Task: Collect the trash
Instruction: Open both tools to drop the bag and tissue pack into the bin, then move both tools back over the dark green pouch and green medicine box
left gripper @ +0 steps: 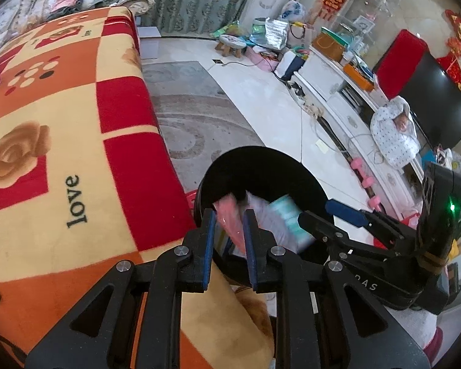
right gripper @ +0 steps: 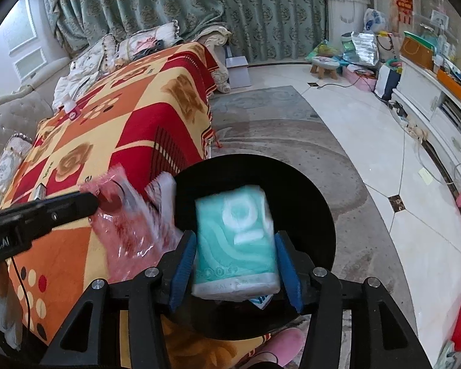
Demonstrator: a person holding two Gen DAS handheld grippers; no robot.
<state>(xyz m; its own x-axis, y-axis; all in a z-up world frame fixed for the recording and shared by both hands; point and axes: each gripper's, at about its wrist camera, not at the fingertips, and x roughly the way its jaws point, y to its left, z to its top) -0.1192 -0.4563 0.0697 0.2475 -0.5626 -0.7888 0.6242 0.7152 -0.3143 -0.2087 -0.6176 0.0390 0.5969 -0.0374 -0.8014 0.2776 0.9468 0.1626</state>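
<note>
Both claws were poised over the mouth of a black bin (right gripper: 322,215) that stood on the floor against the edge of the blanket-covered worktop (left gripper: 61,153). The left claw (left gripper: 229,227) was nearly pressed together, and a pink plastic wrapper (left gripper: 230,221) was pinched between its blue pads; in the right wrist view that wrapper (right gripper: 129,224) hung crumpled at the bin's near rim, partly over the blanket rather than squarely over the opening. The right claw (right gripper: 235,264) was part-way spread, and a teal tissue pack (right gripper: 235,243) sat between its pads over the bin's dark interior (the pack was blurred, so whether the pads still pressed on it or it was already slipping free could not be told).

The step in hand was judged to be the drop of both pieces of trash into the bin. It would be done well if the right claw were spread fully while the pack was kept over the middle of the opening, so that nothing was caught on the rim. The left claw would best be carried further over the bin's mouth before being spread, since a light wrapper was likely to cling to a pad or drift onto the blanket. The two claws were close together, so a collision was to be guarded against.
</note>
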